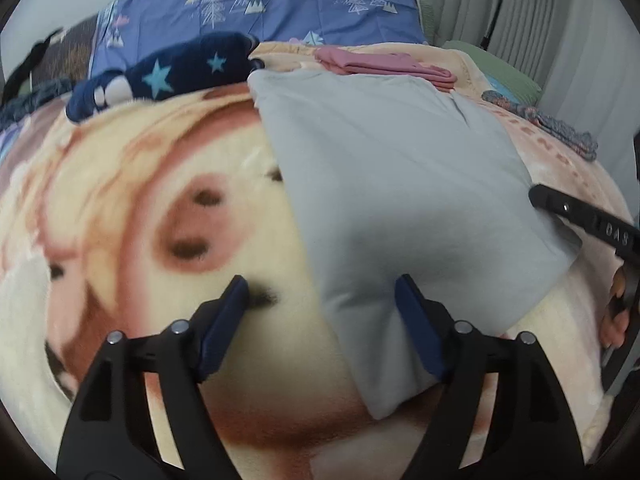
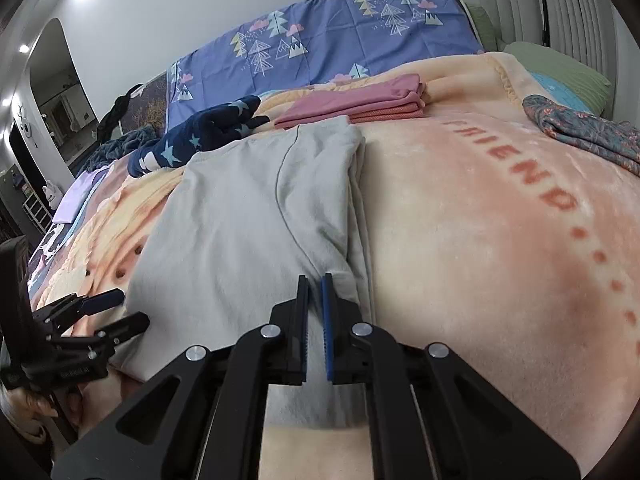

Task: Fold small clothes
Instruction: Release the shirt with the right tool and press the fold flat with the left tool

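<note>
From the left wrist view, the grey garment (image 1: 392,184) lies partly folded on the bed, over a plush blanket (image 1: 132,208) printed with a cartoon face. It looks light, soft and limp, so it should drape and slide instead of holding a shape; a doubled edge or a corner seems the safest place to pinch. The left hand-held gripper (image 1: 320,312) stands with its jaws wide apart, straddling the garment's near corner without pressing on it. A folded pink stack (image 1: 384,65) and a dark star-print piece (image 1: 168,72) lie further up the bed, before a blue tree-print cover (image 1: 280,4) and pale curtains (image 1: 520,4). From the right wrist view, the same garment (image 2: 248,216) shows a seam running down it and a layered right edge. The right hand-held gripper (image 2: 316,308) has its jaws drawn nearly together over that edge near the seam; whether cloth is pinched between them I cannot tell. The blanket (image 2: 480,240) reads "FRIEND", a patterned cloth (image 2: 588,128) lies far right, and a doorway (image 2: 60,96) opens on the left.
</note>
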`<state>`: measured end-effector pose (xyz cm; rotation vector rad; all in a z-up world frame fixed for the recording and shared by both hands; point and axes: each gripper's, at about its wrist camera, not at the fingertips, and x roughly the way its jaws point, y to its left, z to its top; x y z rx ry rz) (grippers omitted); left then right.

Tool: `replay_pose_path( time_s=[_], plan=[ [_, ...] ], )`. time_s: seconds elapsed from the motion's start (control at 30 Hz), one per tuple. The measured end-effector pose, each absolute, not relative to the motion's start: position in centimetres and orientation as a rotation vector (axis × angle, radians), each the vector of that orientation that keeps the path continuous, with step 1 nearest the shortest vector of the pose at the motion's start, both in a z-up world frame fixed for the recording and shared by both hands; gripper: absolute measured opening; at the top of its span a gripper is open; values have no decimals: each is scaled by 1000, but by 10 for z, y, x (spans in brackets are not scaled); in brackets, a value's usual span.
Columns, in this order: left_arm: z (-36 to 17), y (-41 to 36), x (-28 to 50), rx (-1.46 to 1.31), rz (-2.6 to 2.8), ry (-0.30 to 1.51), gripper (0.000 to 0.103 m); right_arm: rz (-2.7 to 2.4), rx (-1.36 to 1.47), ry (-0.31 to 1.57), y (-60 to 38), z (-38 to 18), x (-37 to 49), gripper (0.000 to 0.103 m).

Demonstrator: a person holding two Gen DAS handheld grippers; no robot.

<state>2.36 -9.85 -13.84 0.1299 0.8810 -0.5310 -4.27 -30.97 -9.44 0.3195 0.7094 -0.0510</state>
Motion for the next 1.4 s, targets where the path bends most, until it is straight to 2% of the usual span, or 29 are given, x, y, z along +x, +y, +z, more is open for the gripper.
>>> replay_pose_path(
  time_s=[0.13,0.23,0.33,0.37,0.4,0.43,0.5,0.6,0.87,0.97,1.03,1.1,1.13,1.33,1.4],
  plan=[
    [-137,-93,28,82,-535,901,80,-64,280,692,-304,-93,-47,6],
    [-129,-96,24,92,-486,840,71,-73,256,678,-300,-92,-48,6],
    [-117,-97,24,58,-502,797,48,-59,257,621,-301,-80,-55,6],
    [-113,-98,27,45,-504,792,28,-56,261,606,-302,-75,-55,11],
    [-110,-99,30,37,-508,791,16,-52,262,599,-304,-71,-54,17],
    [-108,-102,33,30,-512,792,14,-45,263,596,-307,-65,-50,18],
    [-105,-106,38,31,-508,771,13,-33,292,604,-317,-56,-40,32],
    [-106,-113,44,41,-530,757,11,-12,384,638,-341,-51,-13,36],
    [-116,-123,47,117,-474,755,11,-40,415,711,-361,-55,39,37],
    [-110,-123,54,112,-503,754,12,-27,423,748,-363,-58,54,41],
    [-103,-120,60,84,-520,735,20,-21,442,762,-367,-59,64,41],
    [-96,-120,64,127,-535,708,66,-18,454,766,-371,-59,70,41],
    [-94,-121,65,147,-538,707,71,-17,458,765,-372,-59,73,41],
    [-87,-121,73,160,-508,714,70,-12,491,785,-378,-65,83,42],
    [-90,-120,82,105,-535,740,58,5,531,805,-382,-71,89,49]
  ],
)
